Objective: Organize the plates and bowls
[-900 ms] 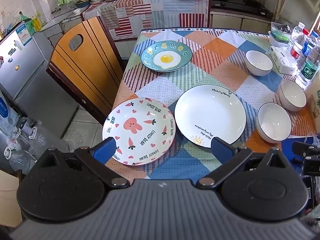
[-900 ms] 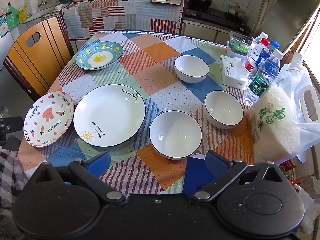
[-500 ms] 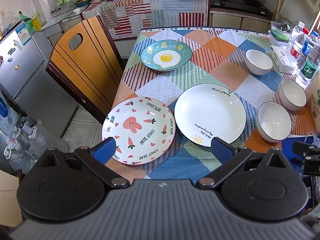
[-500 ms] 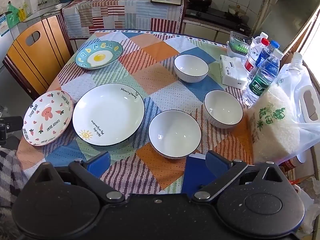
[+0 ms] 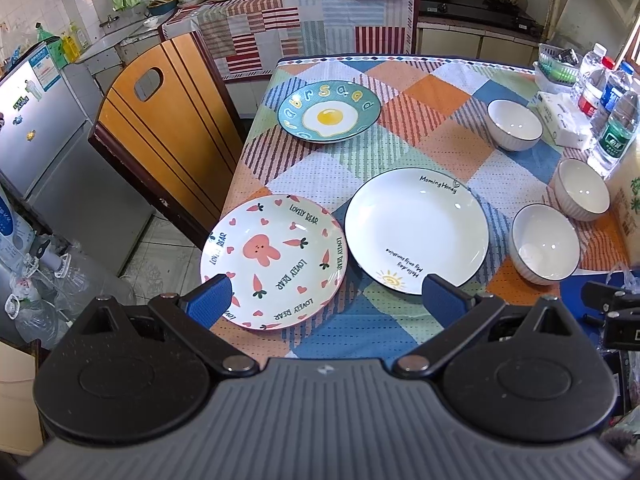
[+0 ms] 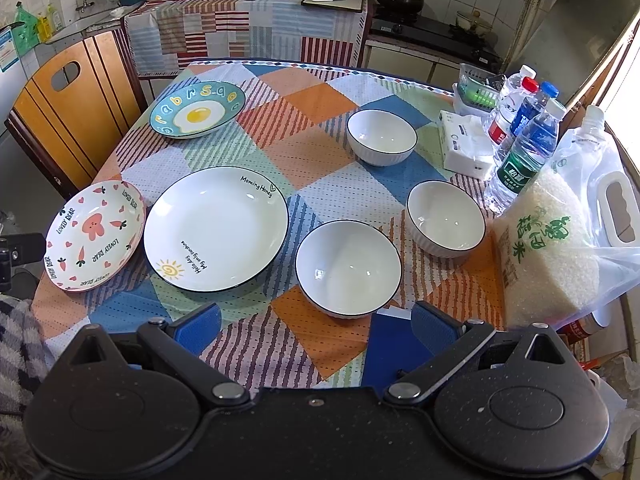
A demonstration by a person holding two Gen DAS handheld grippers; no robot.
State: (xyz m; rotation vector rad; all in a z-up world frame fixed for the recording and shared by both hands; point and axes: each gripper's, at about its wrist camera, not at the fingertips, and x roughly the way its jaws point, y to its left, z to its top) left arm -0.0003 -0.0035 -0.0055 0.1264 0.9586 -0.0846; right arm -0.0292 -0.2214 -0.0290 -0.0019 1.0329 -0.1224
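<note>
Three plates and three bowls are laid out across a table covered in a patchwork tablecloth (image 6: 304, 152), nothing stacked. The pink bunny plate (image 5: 274, 261) is parked at the near left corner, and the left gripper (image 5: 326, 300) is held just above the near edge with its blue fingers spread wide and nothing between them; the left fingertip (image 5: 208, 300) is seen overlapping that plate's near rim, though actual contact can't be told. Just beside the bunny plate, the big white plate (image 5: 416, 230) with the little sun drawing is set, the two rims nearly touching. The teal egg plate (image 5: 329, 111) is placed farther back, well apart from the others. Over on the right side, the right gripper (image 6: 316, 330) is held low at the table's near edge, also spread apart and holding nothing. The nearest white bowl (image 6: 348, 267) is found right ahead of it, between the two fingers as viewed from that camera. A second bowl (image 6: 446, 218) sits near it to the right, and a third bowl (image 6: 382, 136) is further back. Water bottles (image 6: 524, 148), a tissue pack (image 6: 464, 146) and a bag of rice (image 6: 548, 256) are crowded along the right edge. A wooden chair (image 5: 160, 120) is tucked at the left side.
</note>
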